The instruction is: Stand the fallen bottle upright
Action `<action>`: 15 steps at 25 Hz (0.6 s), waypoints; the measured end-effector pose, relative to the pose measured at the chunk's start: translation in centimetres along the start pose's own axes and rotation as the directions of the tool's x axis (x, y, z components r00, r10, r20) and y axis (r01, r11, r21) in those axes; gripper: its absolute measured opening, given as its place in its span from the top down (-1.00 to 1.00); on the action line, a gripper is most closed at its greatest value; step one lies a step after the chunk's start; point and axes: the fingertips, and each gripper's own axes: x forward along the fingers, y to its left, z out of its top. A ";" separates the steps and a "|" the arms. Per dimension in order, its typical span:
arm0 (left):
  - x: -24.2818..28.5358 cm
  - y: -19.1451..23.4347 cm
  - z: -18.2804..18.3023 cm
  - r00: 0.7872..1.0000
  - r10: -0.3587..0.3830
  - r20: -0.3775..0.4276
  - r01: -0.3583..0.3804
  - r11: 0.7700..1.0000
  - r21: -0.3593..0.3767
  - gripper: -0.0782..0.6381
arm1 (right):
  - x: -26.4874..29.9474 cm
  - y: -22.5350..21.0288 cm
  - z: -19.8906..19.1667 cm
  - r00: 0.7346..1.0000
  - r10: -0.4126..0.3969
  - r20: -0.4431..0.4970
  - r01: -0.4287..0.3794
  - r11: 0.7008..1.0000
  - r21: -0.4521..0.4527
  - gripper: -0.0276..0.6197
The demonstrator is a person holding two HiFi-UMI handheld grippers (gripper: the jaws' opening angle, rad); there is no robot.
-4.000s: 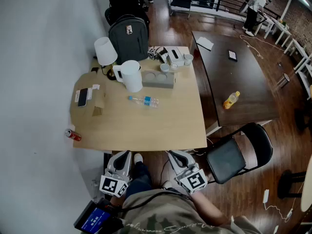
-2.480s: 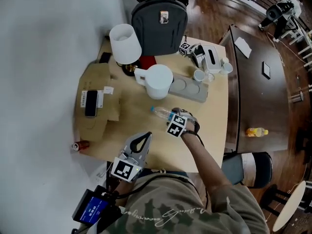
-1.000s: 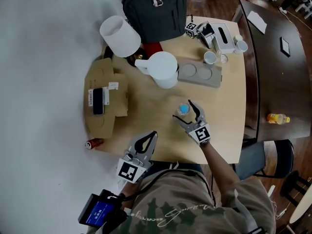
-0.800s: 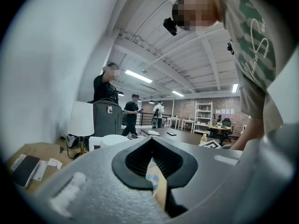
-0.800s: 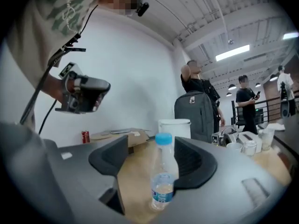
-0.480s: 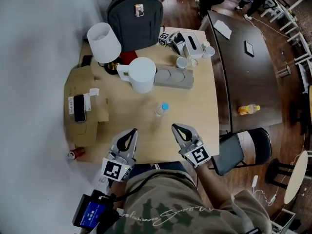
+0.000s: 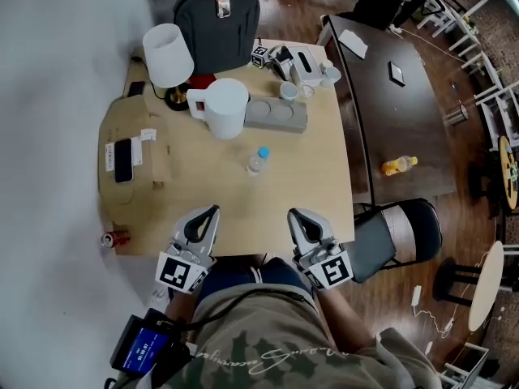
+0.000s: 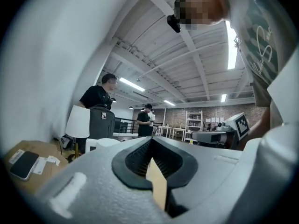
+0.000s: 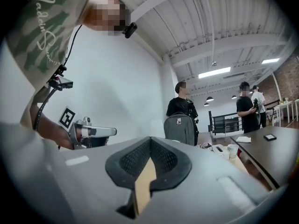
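A clear plastic bottle (image 7: pixel 257 161) with a blue cap stands upright near the middle of the light wooden table (image 7: pixel 300 193); nothing touches it. Both grippers are drawn back to the table's near edge, well short of the bottle. My left gripper (image 7: pixel 208 212) is shut and holds nothing. My right gripper (image 7: pixel 297 217) is also shut and empty. In the left gripper view the left gripper (image 8: pixel 150 143) has its jaws together, and they hide the bottle. The right gripper view shows the right gripper (image 9: pixel 150 143) the same way, pointing level across the room.
A white jug (image 7: pixel 224 108), a grey tray (image 7: pixel 276 114), a white lamp (image 7: pixel 168 54) and a dark backpack (image 7: pixel 217 16) line the far side. A cardboard box (image 7: pixel 130 159) with a phone lies left, a red can (image 7: pixel 115 238) on the floor. A dark table (image 7: pixel 396 96) and a black chair (image 7: pixel 403 233) stand right.
The bottle lay on its side at first; the right gripper stood it up, let go and shut, then drew back to the near edge. The left gripper shifted slightly.
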 end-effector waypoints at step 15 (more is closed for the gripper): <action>-7.5 -20.6 0.0 0.996 0.091 0.000 -0.091 0.992 0.087 0.77 | -18.7 2.3 5.7 0.984 0.043 0.173 -0.041 0.999 -0.012 0.91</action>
